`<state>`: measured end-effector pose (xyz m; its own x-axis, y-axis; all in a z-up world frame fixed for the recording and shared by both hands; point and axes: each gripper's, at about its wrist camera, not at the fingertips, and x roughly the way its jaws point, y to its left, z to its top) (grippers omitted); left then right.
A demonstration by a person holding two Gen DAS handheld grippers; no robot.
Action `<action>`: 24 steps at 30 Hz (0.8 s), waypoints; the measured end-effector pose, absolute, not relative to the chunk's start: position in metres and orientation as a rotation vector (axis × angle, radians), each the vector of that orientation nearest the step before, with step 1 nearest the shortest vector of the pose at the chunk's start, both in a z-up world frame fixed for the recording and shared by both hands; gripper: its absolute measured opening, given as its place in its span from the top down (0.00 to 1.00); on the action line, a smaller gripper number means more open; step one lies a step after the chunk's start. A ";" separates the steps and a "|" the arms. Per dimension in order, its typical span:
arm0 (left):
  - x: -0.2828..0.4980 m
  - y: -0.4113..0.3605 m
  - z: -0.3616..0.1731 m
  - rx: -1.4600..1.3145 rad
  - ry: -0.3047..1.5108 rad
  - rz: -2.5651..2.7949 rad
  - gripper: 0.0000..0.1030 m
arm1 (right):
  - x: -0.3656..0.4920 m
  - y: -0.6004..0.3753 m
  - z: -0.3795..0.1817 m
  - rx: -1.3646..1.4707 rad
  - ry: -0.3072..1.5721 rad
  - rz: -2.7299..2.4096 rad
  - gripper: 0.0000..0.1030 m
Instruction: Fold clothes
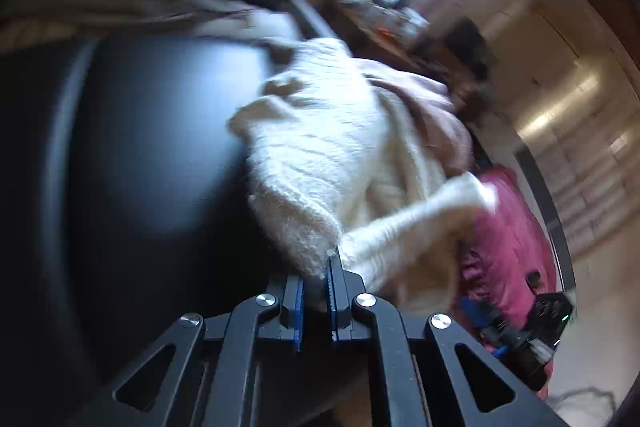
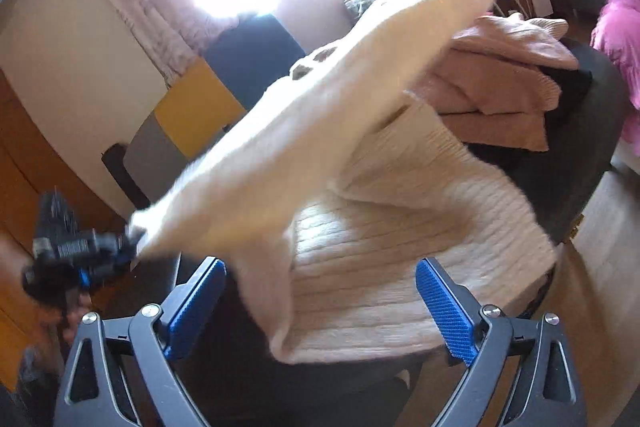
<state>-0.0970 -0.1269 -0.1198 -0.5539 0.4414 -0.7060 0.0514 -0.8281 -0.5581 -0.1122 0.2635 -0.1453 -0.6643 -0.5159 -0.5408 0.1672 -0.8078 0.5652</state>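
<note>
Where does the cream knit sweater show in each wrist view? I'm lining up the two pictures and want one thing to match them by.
Left wrist: the cream knit sweater fills the centre, its edge pinched in the left gripper.
Right wrist: it stretches from lower left to upper right, above the open right gripper.
Shared landmark: the pink folded knitwear, behind the sweater in both views.
</note>
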 end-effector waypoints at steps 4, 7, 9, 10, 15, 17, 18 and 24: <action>-0.063 -0.194 -0.145 -1.389 -0.986 2.515 0.94 | -0.118 0.246 -0.145 1.061 -0.701 -2.447 0.06; -0.032 -0.231 -0.153 -1.413 -1.079 2.570 0.95 | -0.115 0.218 -0.140 1.075 -0.558 -2.463 0.06; -0.011 -0.255 -0.158 -1.428 -1.143 2.605 0.88 | -0.115 0.192 -0.141 1.100 -0.418 -2.459 0.04; -0.001 -0.266 -0.161 -1.435 -1.173 2.620 0.85 | -0.115 0.179 -0.142 1.113 -0.345 -2.455 0.04; -0.019 -0.231 -0.167 -1.464 -1.164 2.523 0.78 | -0.101 0.118 -0.169 1.213 0.045 -2.442 0.04; -0.026 -0.217 -0.169 -1.475 -1.160 2.484 0.75 | -0.094 0.104 -0.178 1.240 0.117 -2.429 0.01; -0.029 -0.210 -0.171 -1.480 -1.158 2.465 0.72 | -0.091 0.098 -0.183 1.254 0.153 -2.422 0.00; -0.050 -0.168 -0.178 -1.508 -1.145 2.349 0.58 | -0.070 0.064 -0.203 1.310 0.325 -2.342 0.00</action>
